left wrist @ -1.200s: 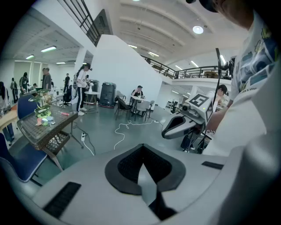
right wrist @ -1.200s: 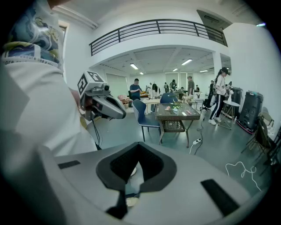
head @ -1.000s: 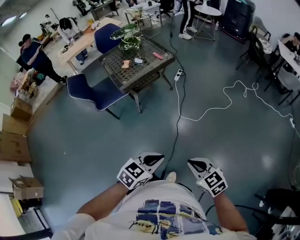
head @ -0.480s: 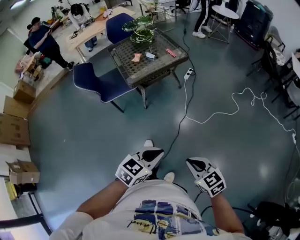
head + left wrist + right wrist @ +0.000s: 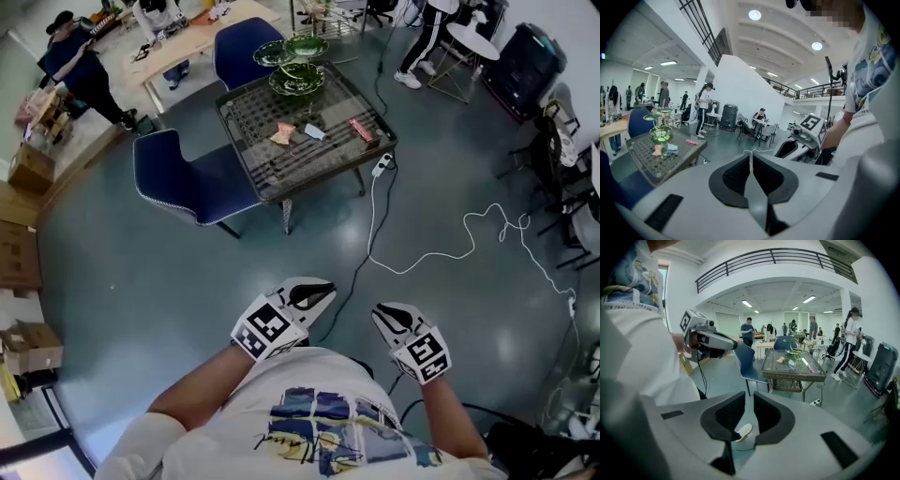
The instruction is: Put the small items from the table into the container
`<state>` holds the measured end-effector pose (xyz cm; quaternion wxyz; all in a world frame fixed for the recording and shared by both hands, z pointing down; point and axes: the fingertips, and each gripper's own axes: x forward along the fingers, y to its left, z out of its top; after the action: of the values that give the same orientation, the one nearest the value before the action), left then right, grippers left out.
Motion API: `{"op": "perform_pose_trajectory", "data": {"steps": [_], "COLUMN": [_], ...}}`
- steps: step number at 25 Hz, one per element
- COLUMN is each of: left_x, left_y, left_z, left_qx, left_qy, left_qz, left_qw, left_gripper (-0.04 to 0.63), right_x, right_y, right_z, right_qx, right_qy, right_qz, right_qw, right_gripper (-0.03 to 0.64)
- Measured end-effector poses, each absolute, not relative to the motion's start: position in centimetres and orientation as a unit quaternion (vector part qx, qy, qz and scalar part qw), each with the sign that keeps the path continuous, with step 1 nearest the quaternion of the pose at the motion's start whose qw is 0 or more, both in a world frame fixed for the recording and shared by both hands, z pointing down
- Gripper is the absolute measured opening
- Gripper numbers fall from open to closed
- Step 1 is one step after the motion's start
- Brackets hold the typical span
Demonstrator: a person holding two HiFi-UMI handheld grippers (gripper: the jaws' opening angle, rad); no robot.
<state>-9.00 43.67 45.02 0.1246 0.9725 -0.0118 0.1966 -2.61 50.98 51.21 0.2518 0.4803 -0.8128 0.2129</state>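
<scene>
The left gripper (image 5: 317, 291) is clenched, its jaws together and empty. The right gripper (image 5: 382, 314) has just been opening its jaws: a narrow gap shows, with nothing in it. Both hang over the grey floor (image 5: 187, 281), well apart from the table (image 5: 309, 171). Three small items (image 5: 314, 132) lie near the table's middle, and the green tiered dish (image 5: 298, 66) stands at its far edge.

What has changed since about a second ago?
The person has walked toward the wicker table, which now looks nearer in every view. The right gripper has just been opening its jaws slightly, with nothing between them. Unchanged: the left gripper is shut and empty, and the small items lie on the table.
</scene>
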Motion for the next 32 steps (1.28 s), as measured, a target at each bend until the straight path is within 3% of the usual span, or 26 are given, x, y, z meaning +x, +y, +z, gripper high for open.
{"op": "perform_pose_trajectory", "data": {"steps": [5,17,26,32], "left_x": [-10.6,-15.4,-11.0,-8.2], "left_y": [33.6,17.4,6.7,2.2], "left_z": [43.7,44.6,43.3,43.0], "left_qx": [0.975,0.953,0.923,0.909], "left_qy": [-0.029,-0.195,-0.286,-0.321], "left_qz": [0.183,0.152,0.162,0.152], "left_qw": [0.125,0.175,0.198,0.219], "left_gripper": [0.011,0.012,0.012,0.012], "right_x": [-1.8,3.1,8.2,9.2], "right_y": [37.3,11.6,-6.6,-13.6], "right_z": [52.0,60.6,69.2,75.3], "right_qx": [0.480,0.412,0.372,0.346], "right_qy": [-0.810,-0.813,-0.813,-0.809], "right_qz": [0.200,0.168,0.198,0.205], "right_qw": [0.273,0.377,0.401,0.429], "right_gripper": [0.120,0.120,0.177,0.179]}}
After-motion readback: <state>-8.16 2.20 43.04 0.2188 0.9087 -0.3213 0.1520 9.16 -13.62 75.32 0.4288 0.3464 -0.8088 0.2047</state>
